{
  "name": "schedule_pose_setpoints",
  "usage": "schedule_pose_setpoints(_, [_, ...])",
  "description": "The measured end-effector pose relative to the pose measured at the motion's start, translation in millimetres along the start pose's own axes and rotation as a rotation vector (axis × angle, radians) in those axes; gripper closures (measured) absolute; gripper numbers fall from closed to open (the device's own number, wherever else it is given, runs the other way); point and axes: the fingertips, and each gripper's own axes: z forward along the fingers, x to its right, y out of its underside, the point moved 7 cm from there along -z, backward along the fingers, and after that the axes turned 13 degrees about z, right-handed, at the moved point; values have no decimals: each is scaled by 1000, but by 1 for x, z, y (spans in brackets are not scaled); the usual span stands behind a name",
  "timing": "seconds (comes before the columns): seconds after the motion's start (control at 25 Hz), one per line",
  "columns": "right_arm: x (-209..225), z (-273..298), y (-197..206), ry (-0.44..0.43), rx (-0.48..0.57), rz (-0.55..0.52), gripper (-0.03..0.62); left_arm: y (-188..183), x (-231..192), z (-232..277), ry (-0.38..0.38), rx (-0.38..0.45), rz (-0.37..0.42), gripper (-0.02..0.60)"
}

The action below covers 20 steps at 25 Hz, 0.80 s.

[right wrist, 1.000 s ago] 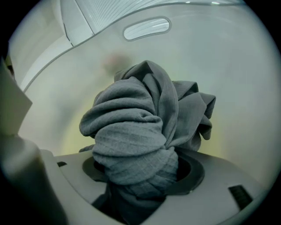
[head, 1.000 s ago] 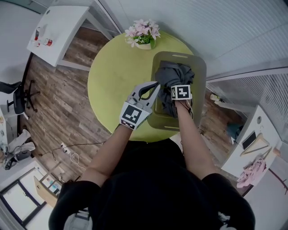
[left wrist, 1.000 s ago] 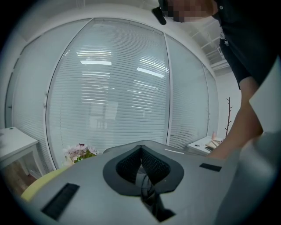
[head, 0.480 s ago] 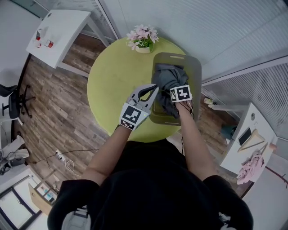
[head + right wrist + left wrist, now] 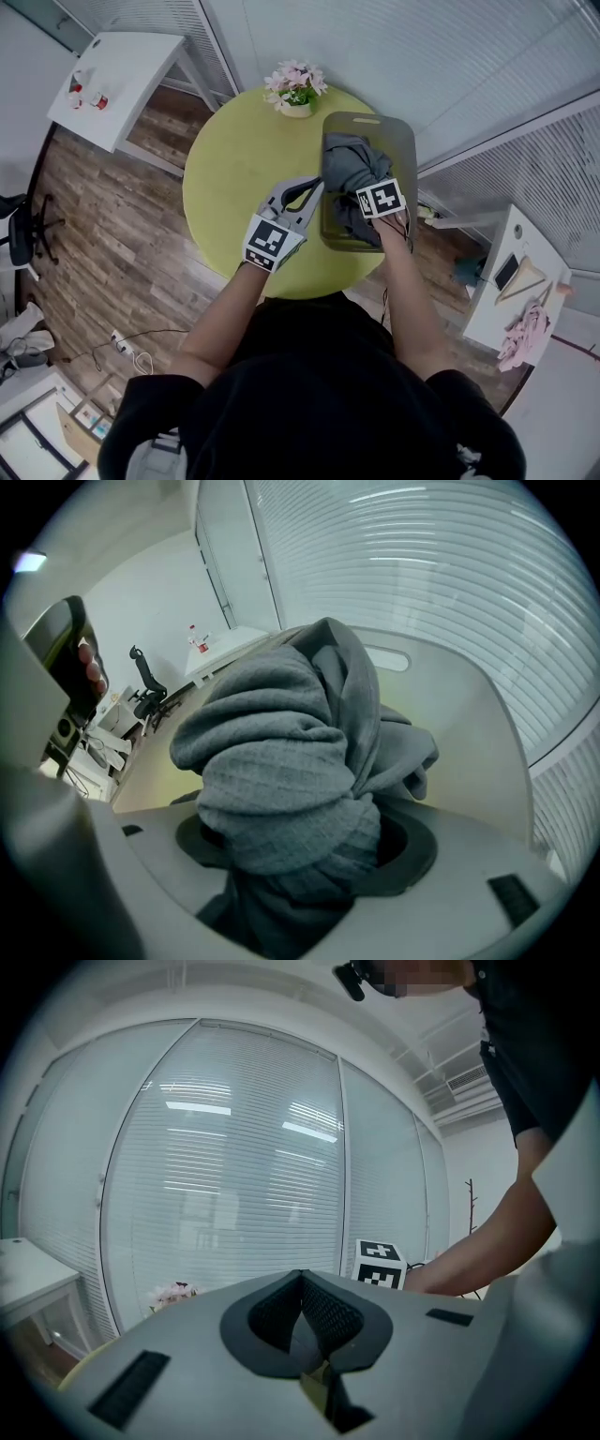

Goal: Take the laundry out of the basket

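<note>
The laundry [image 5: 281, 761], a grey bunch of cloth, was squeezed tight in the right gripper [image 5: 291, 855]. It sat in the basket [image 5: 405, 159] at the right edge of the round green table [image 5: 234, 169]. The left gripper [image 5: 300, 1321] was pinched together with nothing in it, just beside the basket's left wall. Pink flowers [image 5: 295, 84] stood at the far edge.
</note>
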Motion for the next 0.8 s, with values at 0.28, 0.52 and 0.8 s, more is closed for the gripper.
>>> schedule_pose_setpoints(0.28, [-15,-40,-16,24,43,-69,253,-9,-4,-14,1,21,12,572])
schedule_pose_setpoints(0.52, [-32,-75,-36,14,94,-110,253,-26,-10,-25,-19,46,23,572])
schedule_pose_setpoints(0.8, [-78,-102,-62,-54,134,-188,253,-42,-24,-45,-62,73,39,572])
